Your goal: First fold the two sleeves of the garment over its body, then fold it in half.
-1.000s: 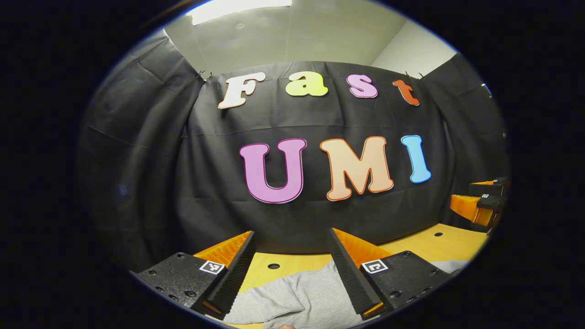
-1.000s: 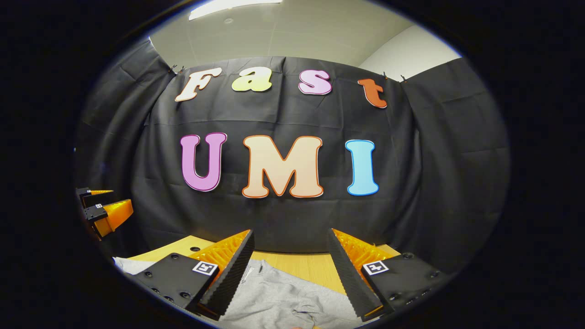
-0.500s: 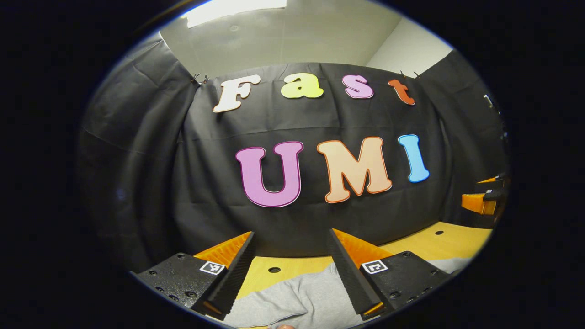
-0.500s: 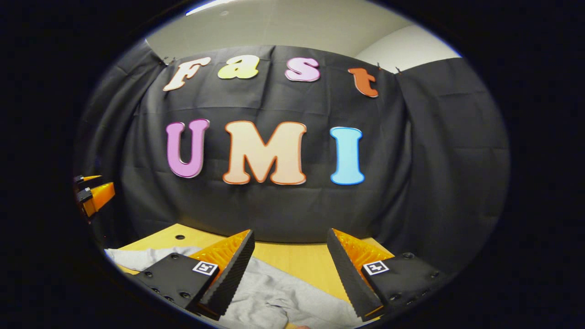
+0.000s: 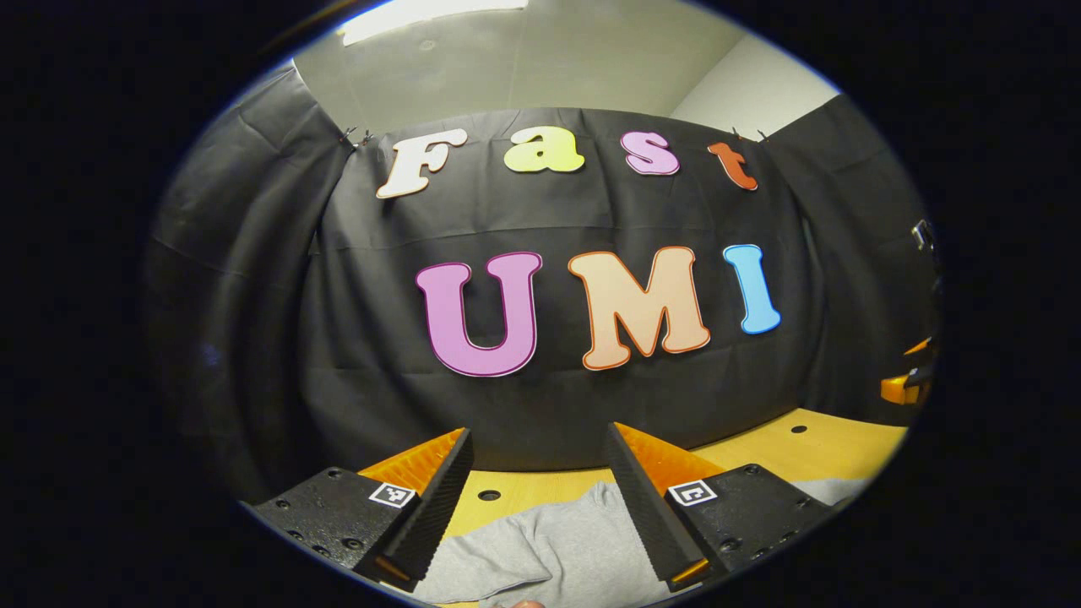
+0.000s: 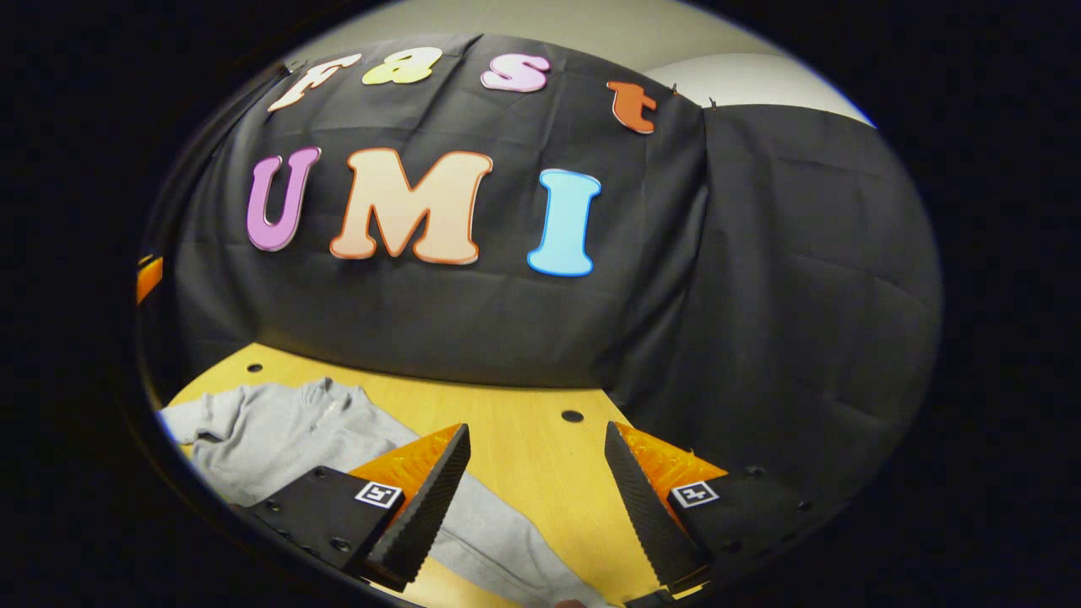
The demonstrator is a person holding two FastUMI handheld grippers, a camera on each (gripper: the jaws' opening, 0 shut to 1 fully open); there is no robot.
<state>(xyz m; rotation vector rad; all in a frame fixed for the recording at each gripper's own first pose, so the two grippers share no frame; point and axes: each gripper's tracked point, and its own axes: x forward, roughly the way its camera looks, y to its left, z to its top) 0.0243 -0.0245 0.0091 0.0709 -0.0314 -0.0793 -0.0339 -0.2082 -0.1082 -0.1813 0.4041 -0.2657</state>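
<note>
A grey sweatshirt (image 6: 279, 431) lies spread on the wooden table (image 6: 524, 439). In the right gripper view one sleeve (image 6: 498, 540) runs down between the fingers of my right gripper (image 6: 536, 507), which stands open above it. The left gripper view has grey cloth (image 5: 549, 549) below my left gripper (image 5: 536, 507), also open, with nothing between its fingers. An orange bit of the right gripper (image 5: 908, 380) sits at that view's far right edge, and an orange bit of the left gripper (image 6: 148, 277) at the right gripper view's far left edge.
The black cloth wall (image 6: 760, 295) closes the back and right side of the table. Small round holes (image 6: 572, 416) dot the tabletop (image 5: 832, 439). Bare wood lies to the right of the sleeve in the right gripper view.
The right gripper has tipped downward and swung right, bringing much more of the table and sweatshirt into its view. The left gripper has shifted slightly. Both stayed open.
</note>
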